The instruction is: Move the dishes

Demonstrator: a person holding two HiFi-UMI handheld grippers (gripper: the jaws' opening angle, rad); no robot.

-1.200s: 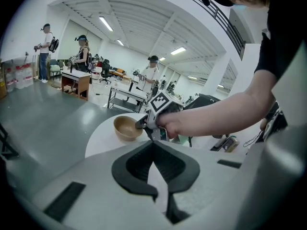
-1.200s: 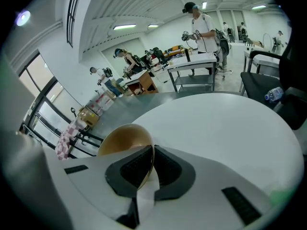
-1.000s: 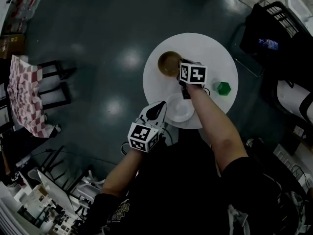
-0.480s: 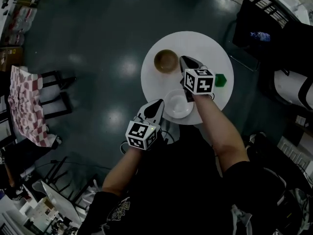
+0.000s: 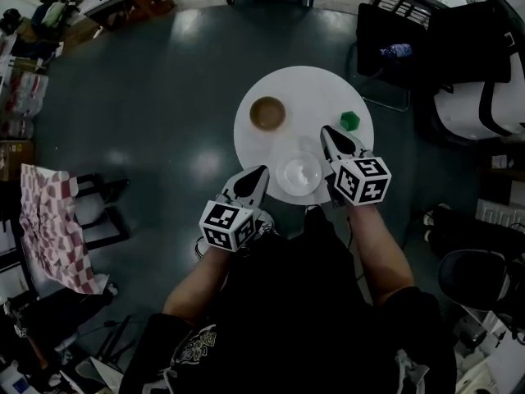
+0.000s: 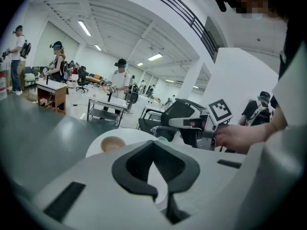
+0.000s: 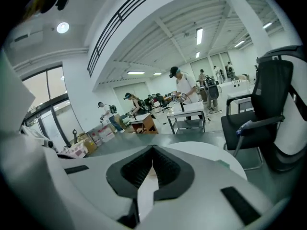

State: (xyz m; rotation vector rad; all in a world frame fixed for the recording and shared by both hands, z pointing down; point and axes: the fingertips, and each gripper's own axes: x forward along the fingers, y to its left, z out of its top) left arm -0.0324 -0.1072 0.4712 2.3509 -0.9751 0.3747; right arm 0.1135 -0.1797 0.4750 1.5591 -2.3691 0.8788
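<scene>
A round white table (image 5: 316,93) stands in the middle of the head view. On it sit a brown bowl (image 5: 267,113) at the left, a white plate (image 5: 299,173) near the front edge and a small green cube (image 5: 350,121) at the right. My left gripper (image 5: 260,171) hovers just off the table's front-left edge, left of the plate, shut and holding nothing. My right gripper (image 5: 330,135) is over the table, right of the plate, also shut and holding nothing. The left gripper view shows its own shut tips (image 6: 153,145), the brown bowl (image 6: 112,143) and the right gripper (image 6: 192,123).
A black chair (image 5: 402,31) with a bottle on it stands behind the table at the right. A checked cloth (image 5: 49,220) hangs over a chair at the left. Boxes lie at the top left. People work at tables (image 7: 187,110) far off.
My right gripper has pulled back from the brown bowl to the near side of the table, right of the white plate. The head view has shifted; the left gripper has hardly moved.
</scene>
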